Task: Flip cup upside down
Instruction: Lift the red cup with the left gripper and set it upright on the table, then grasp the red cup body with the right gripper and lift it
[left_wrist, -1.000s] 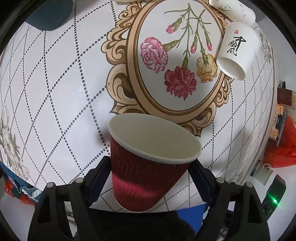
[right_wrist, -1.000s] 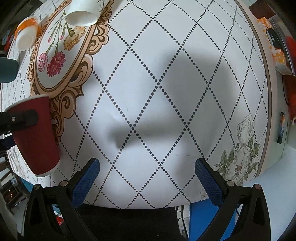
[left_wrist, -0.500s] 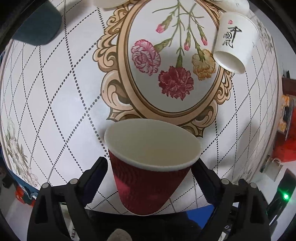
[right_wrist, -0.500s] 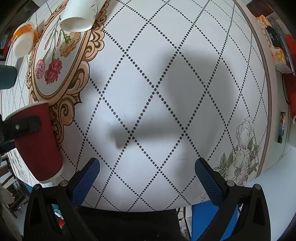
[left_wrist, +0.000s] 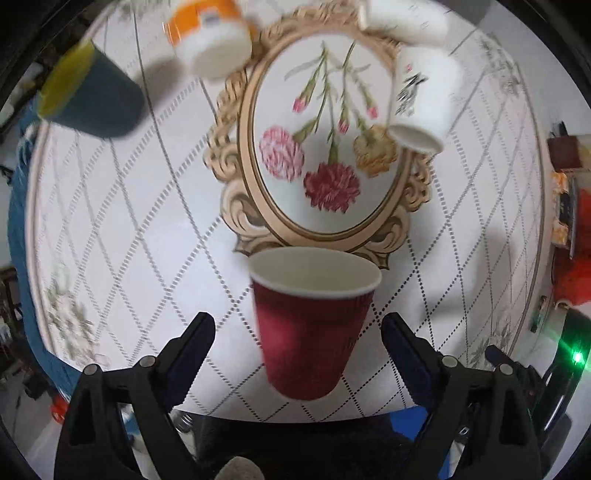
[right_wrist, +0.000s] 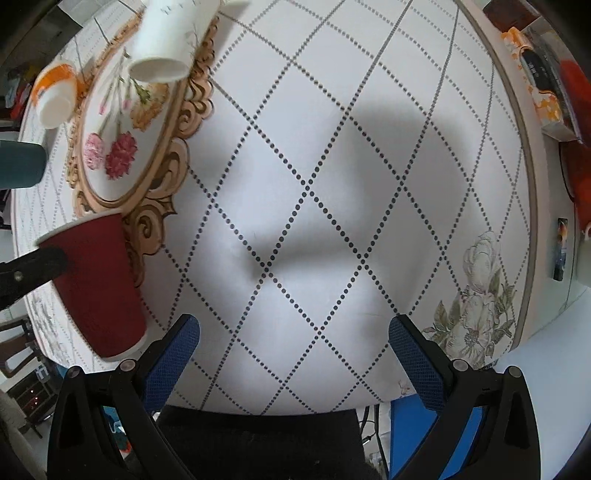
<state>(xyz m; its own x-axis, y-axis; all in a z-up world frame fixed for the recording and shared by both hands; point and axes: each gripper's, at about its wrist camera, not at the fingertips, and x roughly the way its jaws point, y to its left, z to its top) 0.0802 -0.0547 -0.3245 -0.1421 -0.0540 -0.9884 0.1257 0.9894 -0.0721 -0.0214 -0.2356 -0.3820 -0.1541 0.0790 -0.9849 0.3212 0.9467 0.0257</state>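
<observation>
Red cup (left_wrist: 314, 321) sat upright, mouth up, on the table (left_wrist: 155, 236) at lower centre of the left wrist view, just below the gilt oval frame (left_wrist: 325, 147) printed on the cloth. Long axis vertical. It lay straight ahead of the left gripper (left_wrist: 298, 341), between the two fingers; both pads stood clear of the cup wall with a gap each side. Jaws wide, holding nothing.

In the right wrist view the cup showed at lower left (right_wrist: 98, 284), with one dark finger of the left tool across its near wall. Right gripper (right_wrist: 294, 354) spread wide over bare cloth, well apart from the cup. Left hand plainly the nearer.

Against half a second earlier: the pads had been hard against the cup's sides; now they were parted and the cup looked smaller and farther off. View blurred, so the tool was moving. More of the far table showed: a dark teal cup (left_wrist: 92, 99), an orange-and-white cup (left_wrist: 207, 37), white cups at upper right (left_wrist: 421, 99).

Judgement: cup not yet flipped.
</observation>
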